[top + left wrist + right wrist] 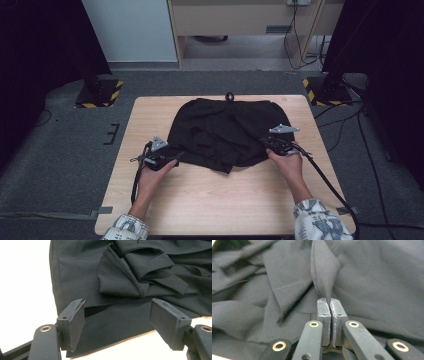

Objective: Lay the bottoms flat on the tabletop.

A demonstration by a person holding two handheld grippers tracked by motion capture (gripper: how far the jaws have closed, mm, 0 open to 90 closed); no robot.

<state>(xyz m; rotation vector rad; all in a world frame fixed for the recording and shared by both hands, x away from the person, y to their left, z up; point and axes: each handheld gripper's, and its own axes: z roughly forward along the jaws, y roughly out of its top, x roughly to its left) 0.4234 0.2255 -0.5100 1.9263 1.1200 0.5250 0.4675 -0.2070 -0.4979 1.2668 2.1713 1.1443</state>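
A pair of black shorts [220,132] lies crumpled on the wooden table [215,195], with its waistband toward the far edge. My left gripper [174,156] is at the near left leg hem. In the left gripper view it [117,306] stands open, its pads either side of the flat black cloth [125,277] and not pressing on it. My right gripper [270,143] is at the right side of the shorts. In the right gripper view its jaws [330,302] are shut on a raised fold of the fabric [324,270].
A small black ring [229,96] sits at the table's far edge. Black stands with yellow-and-black striped bases [100,93] [325,90] flank the far corners. Cables trail over the grey floor at the right [350,125]. Bare wood lies in front of the shorts.
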